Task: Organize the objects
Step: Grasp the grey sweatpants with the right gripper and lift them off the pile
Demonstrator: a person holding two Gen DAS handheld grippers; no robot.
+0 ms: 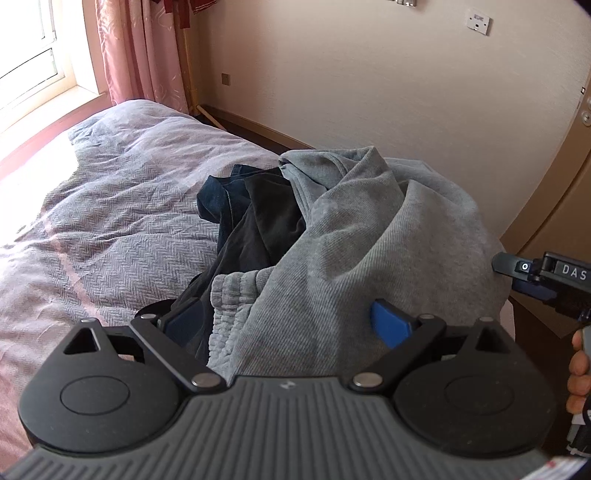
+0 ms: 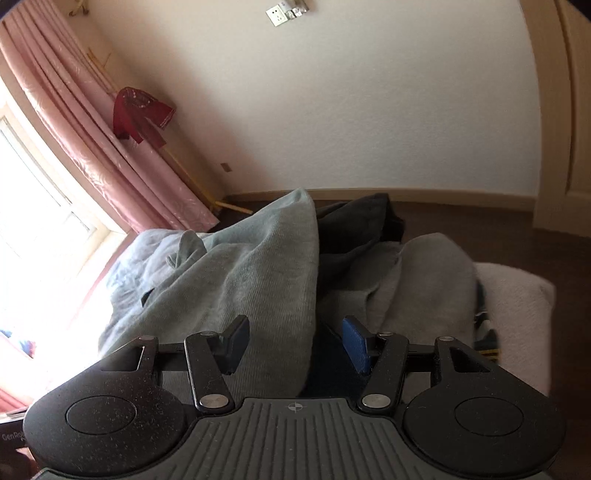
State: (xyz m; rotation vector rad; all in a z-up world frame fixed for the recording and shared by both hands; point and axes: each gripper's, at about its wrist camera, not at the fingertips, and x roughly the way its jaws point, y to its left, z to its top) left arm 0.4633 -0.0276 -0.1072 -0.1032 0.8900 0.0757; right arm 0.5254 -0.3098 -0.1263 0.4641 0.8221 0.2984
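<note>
We are looking over a bed (image 1: 110,206) with a rumpled grey cover, a pink curtain (image 1: 136,55) and window at ten o'clock, a pale wall (image 1: 369,92) at twelve. A heap of clothes (image 1: 332,229) is lying on the bed. Our left gripper (image 1: 288,321) is holding its jaws wide around the heap's grey folds; our right gripper (image 2: 295,343) is keeping its jaws wide around a fold.

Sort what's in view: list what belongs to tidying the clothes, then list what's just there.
Part of the job:
grey sweatshirt
dark garments
left gripper, jaws apart around the grey fabric
right gripper, jaws apart

Just there:
bed cover
pink curtain
red garment hanging by the curtain
wall socket
</note>
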